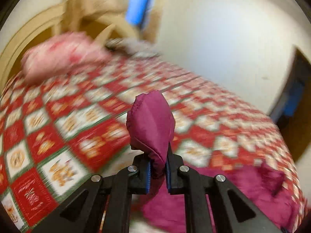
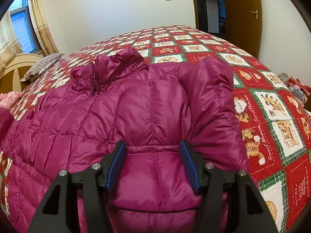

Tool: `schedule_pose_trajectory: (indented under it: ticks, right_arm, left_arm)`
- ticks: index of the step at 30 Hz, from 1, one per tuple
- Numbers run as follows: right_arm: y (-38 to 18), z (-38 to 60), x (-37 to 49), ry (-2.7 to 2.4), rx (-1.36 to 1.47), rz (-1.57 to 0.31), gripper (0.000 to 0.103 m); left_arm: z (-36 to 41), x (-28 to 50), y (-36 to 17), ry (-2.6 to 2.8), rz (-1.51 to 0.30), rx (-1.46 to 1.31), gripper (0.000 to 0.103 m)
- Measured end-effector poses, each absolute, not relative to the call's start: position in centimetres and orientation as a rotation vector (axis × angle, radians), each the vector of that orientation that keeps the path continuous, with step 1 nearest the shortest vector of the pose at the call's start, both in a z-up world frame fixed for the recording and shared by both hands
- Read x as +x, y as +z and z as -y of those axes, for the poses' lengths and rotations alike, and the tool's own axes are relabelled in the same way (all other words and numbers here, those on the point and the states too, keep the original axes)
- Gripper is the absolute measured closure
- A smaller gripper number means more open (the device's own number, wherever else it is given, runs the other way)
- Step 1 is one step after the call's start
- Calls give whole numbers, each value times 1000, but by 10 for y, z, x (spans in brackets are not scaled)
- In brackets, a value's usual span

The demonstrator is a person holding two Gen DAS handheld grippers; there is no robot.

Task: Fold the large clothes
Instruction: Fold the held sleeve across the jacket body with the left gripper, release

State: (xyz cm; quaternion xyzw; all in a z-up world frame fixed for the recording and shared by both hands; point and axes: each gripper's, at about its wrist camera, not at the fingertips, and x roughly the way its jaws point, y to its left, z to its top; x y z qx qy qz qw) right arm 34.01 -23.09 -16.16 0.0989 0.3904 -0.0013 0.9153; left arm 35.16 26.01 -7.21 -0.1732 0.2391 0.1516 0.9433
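Magenta quilted down jacket is lying spread on the red-and-white checked bedspread, one sleeve folded over its body. The left gripper is pinching a puffy fold of the jacket's fabric. The right gripper is standing open, its blue pads straddling the jacket's lower panel.

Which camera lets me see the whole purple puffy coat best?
The right wrist view. There the purple coat lies spread over the patterned quilt, sharp, with its collar and a folded sleeve showing. The left wrist view is blurred and shows only a bunched piece pinched in the left gripper, plus some fabric below.
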Motion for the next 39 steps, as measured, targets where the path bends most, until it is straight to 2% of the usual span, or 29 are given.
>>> schedule_pose_trajectory:
  ticks: [4, 9, 16, 22, 23, 25, 27, 30, 35, 39]
  right_arm:
    - [-162, 232, 339, 2, 216, -799, 43]
    - [-162, 235, 339, 11, 233, -793, 43]
    - [-162, 240, 337, 28, 271, -783, 42]
    - [-163, 242, 336, 39, 294, -777, 42]
    - [-163, 242, 336, 40, 297, -777, 42]
    - [-163, 243, 336, 42, 303, -775, 42]
    - [-163, 243, 336, 42, 304, -776, 42]
    - [-163, 243, 336, 43, 307, -775, 42]
    - [-161, 244, 336, 36, 301, -779, 43]
    - [-131, 255, 310, 2, 285, -720, 43]
  left_arm:
    - [-171, 349, -29, 81, -394, -201, 92]
    - [-71, 339, -17, -153, -359, -52, 92]
    - [43, 329, -71, -357, -440, 120, 92]
    - [75, 331, -135, -406, -597, 152, 91]
    - [75, 331, -142, -417, -622, 145, 89]
    - [74, 331, -148, -438, -669, 124, 73]
    - [72, 330, -150, -473, -721, 84, 42]
    - [66, 314, -146, -464, -710, 72, 25]
    - [43, 282, -136, -430, -704, 122, 22]
    - [-4, 279, -112, -405, -681, 84, 22]
